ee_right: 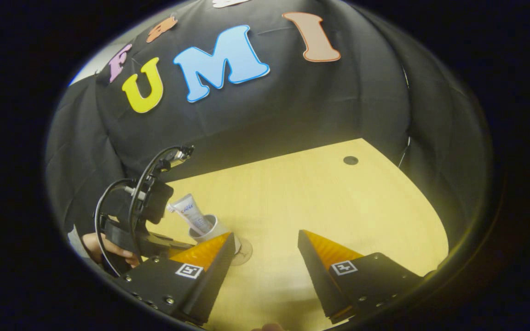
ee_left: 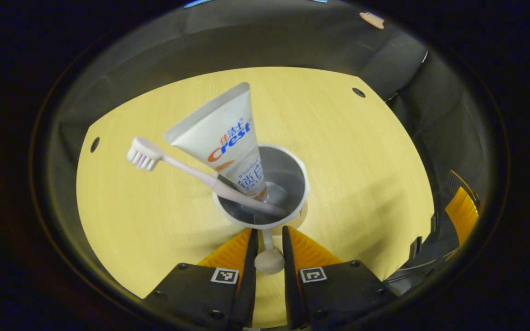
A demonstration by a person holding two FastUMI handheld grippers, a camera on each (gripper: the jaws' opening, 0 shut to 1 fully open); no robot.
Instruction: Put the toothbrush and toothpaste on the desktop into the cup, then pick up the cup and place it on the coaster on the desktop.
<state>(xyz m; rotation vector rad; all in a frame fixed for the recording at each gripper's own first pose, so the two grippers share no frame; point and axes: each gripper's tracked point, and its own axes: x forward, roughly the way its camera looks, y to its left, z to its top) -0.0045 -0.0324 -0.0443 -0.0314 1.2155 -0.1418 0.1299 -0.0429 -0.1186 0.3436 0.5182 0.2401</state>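
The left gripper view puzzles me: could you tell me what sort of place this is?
Probably a recording booth, not a bathroom: black cloth wall encloses a bare wooden desktop holding one staged cup.

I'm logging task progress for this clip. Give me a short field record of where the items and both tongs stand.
cup: upright on desktop
toothpaste: in cup, leaning out
toothbrush: in cup, head over rim
left tongs: close around the cup handle; contact unclear
right tongs: open, holding nothing
coaster: a round edge shows under the cup
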